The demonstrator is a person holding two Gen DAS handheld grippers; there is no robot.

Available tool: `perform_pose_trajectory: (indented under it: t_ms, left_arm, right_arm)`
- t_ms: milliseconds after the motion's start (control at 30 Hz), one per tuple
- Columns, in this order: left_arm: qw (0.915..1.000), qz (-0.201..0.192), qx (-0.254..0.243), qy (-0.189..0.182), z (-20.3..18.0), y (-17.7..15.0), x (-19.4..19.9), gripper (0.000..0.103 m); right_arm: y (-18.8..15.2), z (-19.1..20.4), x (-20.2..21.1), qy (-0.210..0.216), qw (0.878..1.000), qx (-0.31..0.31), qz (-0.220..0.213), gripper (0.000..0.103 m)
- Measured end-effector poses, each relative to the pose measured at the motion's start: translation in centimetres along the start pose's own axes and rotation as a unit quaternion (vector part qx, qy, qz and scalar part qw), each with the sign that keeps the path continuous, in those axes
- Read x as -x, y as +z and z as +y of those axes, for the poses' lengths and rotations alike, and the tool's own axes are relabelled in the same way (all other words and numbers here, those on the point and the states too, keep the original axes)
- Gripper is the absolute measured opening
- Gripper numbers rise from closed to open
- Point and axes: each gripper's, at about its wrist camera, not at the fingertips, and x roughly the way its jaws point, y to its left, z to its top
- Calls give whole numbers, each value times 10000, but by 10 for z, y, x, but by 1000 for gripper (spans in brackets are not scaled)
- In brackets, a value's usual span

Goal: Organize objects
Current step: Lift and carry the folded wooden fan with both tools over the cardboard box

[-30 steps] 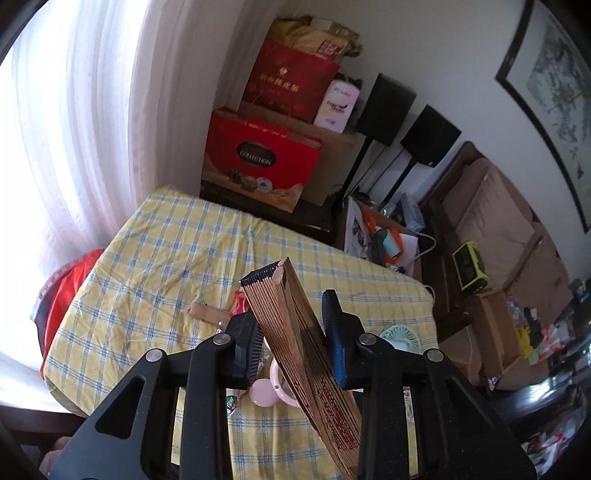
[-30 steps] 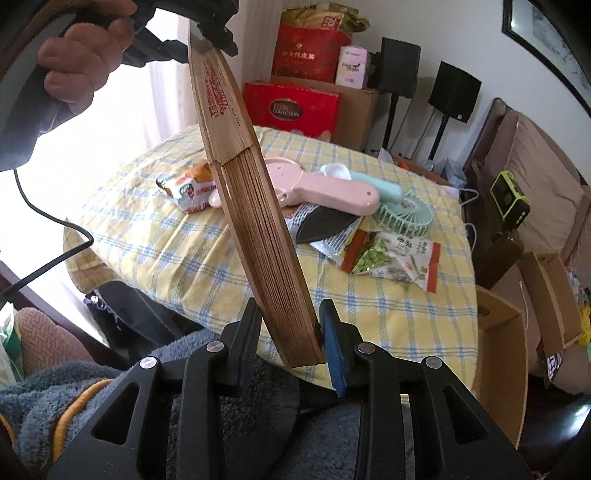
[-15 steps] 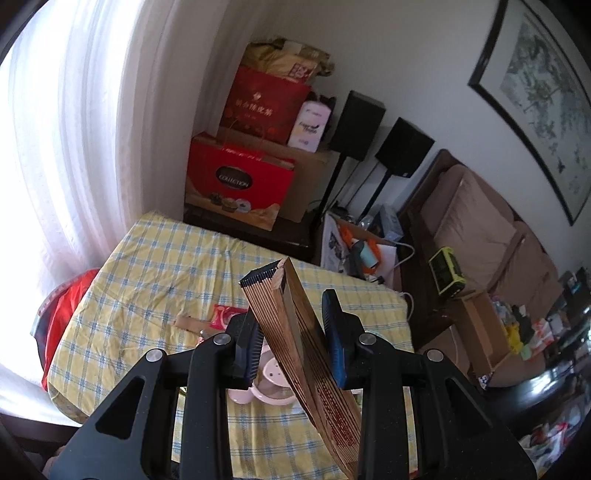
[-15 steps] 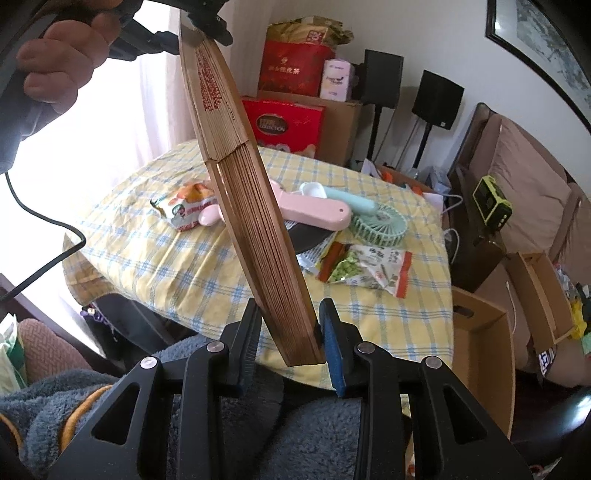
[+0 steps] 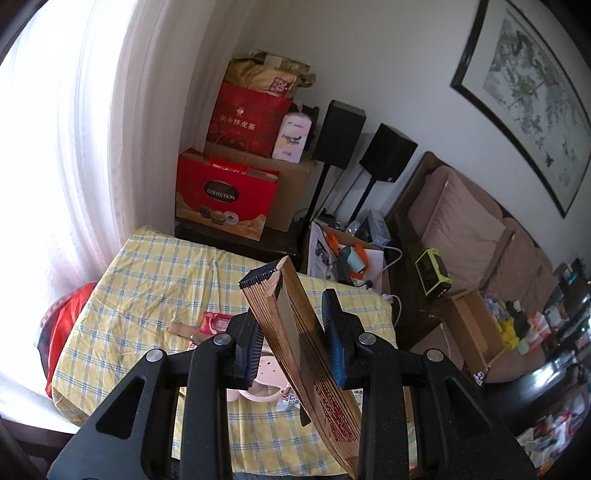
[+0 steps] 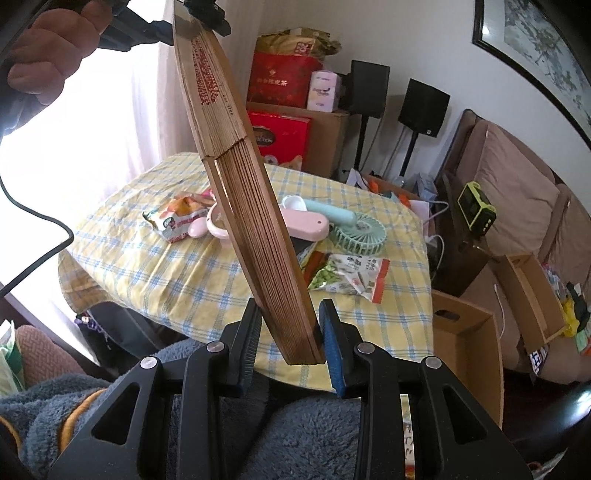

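A closed brown folding fan (image 6: 251, 206) with red lettering is held in the air between both grippers, well above the yellow checked tablecloth (image 6: 177, 280). My right gripper (image 6: 286, 332) is shut on the fan's rib end. My left gripper (image 5: 291, 325) is shut on the fan (image 5: 295, 332) near its other end; it shows at the top of the right wrist view (image 6: 203, 9), held by a hand. On the cloth lie a pink hand fan (image 6: 303, 225), a mint hand fan (image 6: 354, 229), a snack packet (image 6: 177, 218) and a green pea packet (image 6: 347, 273).
Red gift boxes (image 5: 225, 195) and cardboard boxes stand behind the table. Two black speakers (image 5: 384, 158) on stands and a brown sofa (image 5: 461, 229) are to the right. An open cardboard box (image 6: 465, 354) sits on the floor by the table.
Both grippers have lifted the fan higher and pulled back from the table, which now looks smaller and farther away. The grip on the fan is unchanged.
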Motion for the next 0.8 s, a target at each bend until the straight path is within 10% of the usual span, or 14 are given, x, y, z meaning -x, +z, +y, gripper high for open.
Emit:
perform_pose_trajectory:
  t_ms: [800]
  left_arm:
    - [9953,-453,-489,-702,-77,1,74,28]
  right_arm:
    - [0,-40,52,-594,9968,-296,-449,31]
